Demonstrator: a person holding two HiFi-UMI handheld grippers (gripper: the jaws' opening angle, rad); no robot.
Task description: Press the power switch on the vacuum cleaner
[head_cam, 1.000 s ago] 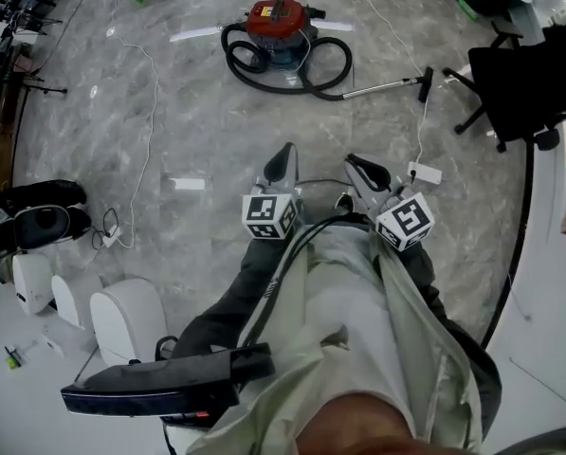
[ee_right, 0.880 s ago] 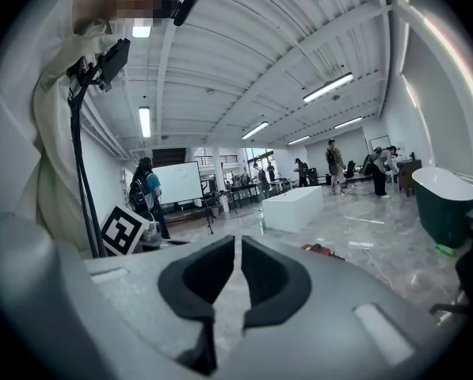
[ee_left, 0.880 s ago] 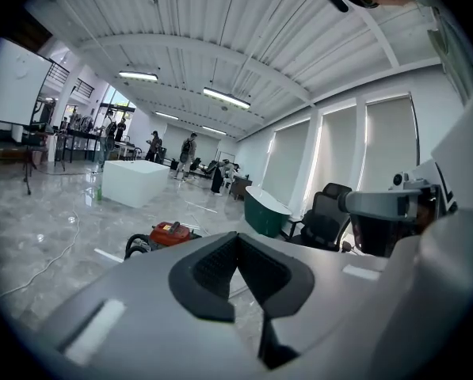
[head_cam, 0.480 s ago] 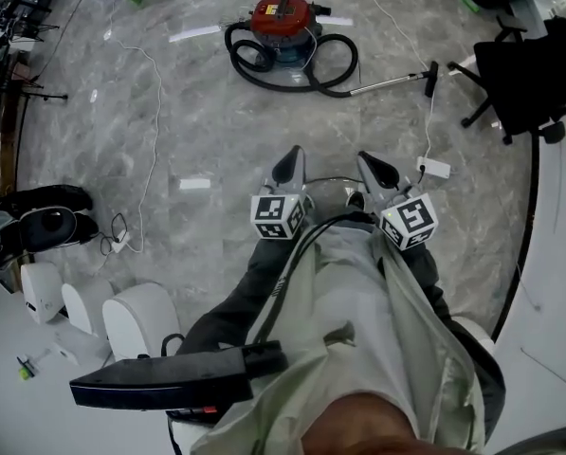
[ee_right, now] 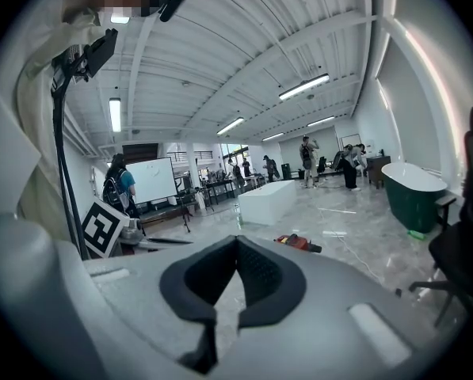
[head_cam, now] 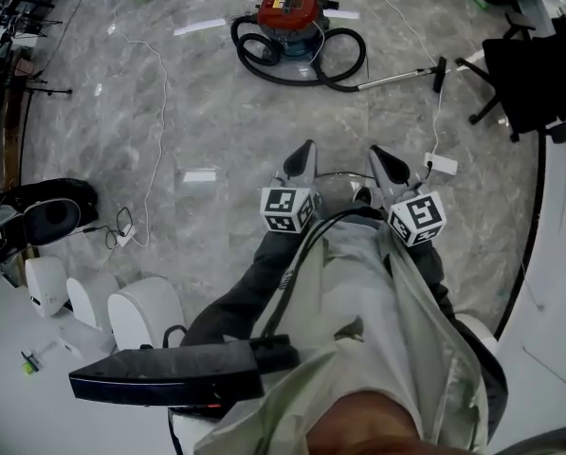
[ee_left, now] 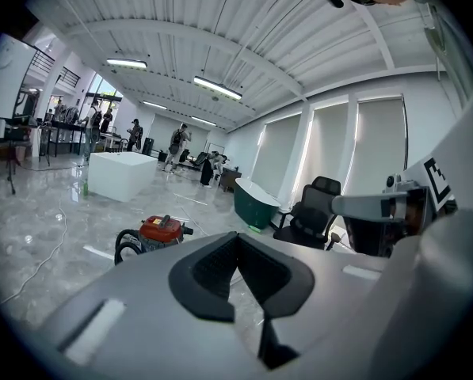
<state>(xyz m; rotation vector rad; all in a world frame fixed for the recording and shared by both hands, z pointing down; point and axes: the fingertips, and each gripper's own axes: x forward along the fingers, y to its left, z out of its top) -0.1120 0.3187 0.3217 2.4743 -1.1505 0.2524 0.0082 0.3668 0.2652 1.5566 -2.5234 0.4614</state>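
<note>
Vacuum cleaner (head_cam: 287, 12) seen on floor (head_cam: 216, 112), well ahead of grippers. Left gripper (head_cam: 306, 147) and right gripper (head_cam: 376, 152) closed, empty. Body judged heavy, stable; switch on red top to be pressed with closed tip.

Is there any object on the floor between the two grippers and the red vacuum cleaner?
Nothing visible blocks the way. Only bare grey marble floor lies between the left gripper, the right gripper and the red vacuum cleaner. Its black hose lies coiled low around its near side.
</note>
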